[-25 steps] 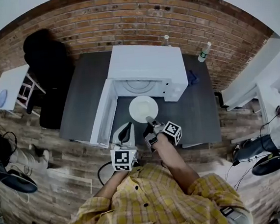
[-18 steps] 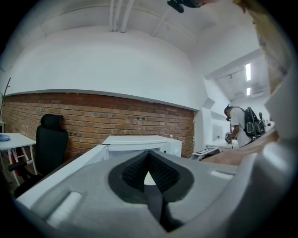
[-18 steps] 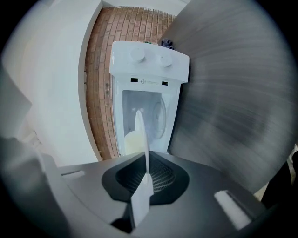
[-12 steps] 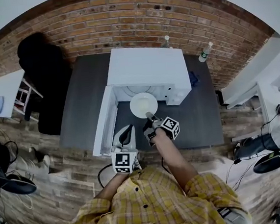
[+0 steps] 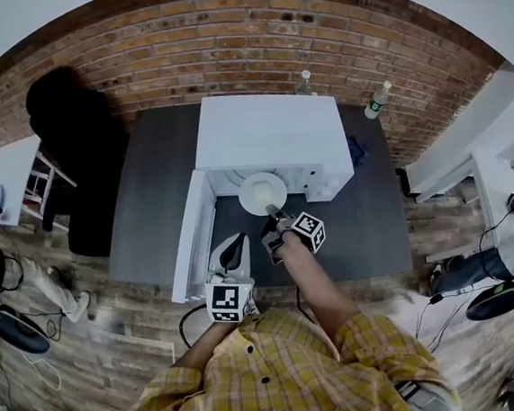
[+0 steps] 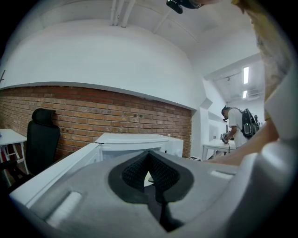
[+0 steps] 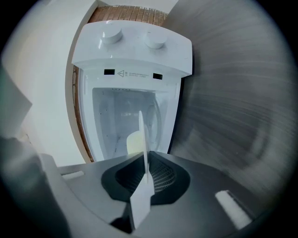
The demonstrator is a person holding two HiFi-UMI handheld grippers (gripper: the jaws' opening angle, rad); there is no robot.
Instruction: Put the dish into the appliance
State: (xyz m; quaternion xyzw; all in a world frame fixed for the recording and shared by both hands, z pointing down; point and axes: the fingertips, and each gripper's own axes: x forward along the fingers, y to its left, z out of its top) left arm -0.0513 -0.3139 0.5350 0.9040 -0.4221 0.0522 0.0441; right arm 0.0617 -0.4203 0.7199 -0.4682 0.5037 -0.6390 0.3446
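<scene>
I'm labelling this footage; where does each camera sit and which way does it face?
Head view: on the person's head, looking steeply down at the open microwave; shows shirt, right forearm, left gripper, right gripper.
Left gripper view: on that gripper, facing the microwave and brick wall; own jaws together.
Right gripper view: on that gripper, facing into the microwave; jaws, just opened slightly, grip the plate.
All three share the microwave.

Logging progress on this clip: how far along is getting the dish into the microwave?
Done: the microwave has its door swung open, and the white plate is clamped by its rim in the right gripper. In hand: the plate is at the mouth of the cavity, which lies straight ahead in the right gripper view. Left: set the plate down inside, let go and pull the gripper out.
</scene>
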